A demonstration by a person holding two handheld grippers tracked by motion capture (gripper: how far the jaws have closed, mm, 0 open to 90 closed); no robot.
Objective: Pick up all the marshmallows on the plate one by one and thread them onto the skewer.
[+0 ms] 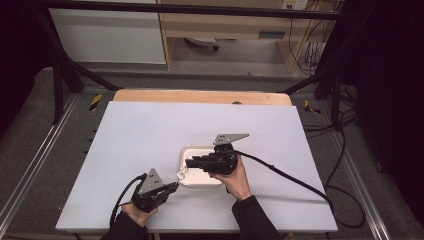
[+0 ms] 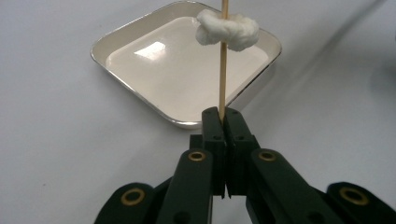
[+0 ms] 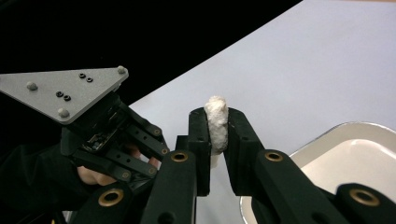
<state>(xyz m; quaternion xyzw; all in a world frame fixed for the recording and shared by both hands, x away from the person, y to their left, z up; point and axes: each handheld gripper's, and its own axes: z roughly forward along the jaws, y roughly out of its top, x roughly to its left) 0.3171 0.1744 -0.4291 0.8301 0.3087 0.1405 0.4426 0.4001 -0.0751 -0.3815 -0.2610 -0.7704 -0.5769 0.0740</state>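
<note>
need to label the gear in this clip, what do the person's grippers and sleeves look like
Both the left gripper and right gripper are black, with two flat jaws on linkage arms set with brass-coloured pivot rings. Each carries a grey three-cornered plate on top and trails a black cable. The sleeves are black.

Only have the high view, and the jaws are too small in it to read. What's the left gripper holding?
Observer: The left gripper is shut on a thin wooden skewer, which stands straight out from the jaw tips.
Operator: Anything on the stick?
Observer: A white fluffy lump is threaded on it, well up the shaft, with the white tray behind it.
Operator: And the right one?
Observer: The right gripper clamps a white wad between its jaws, which press on it from both sides.
</note>
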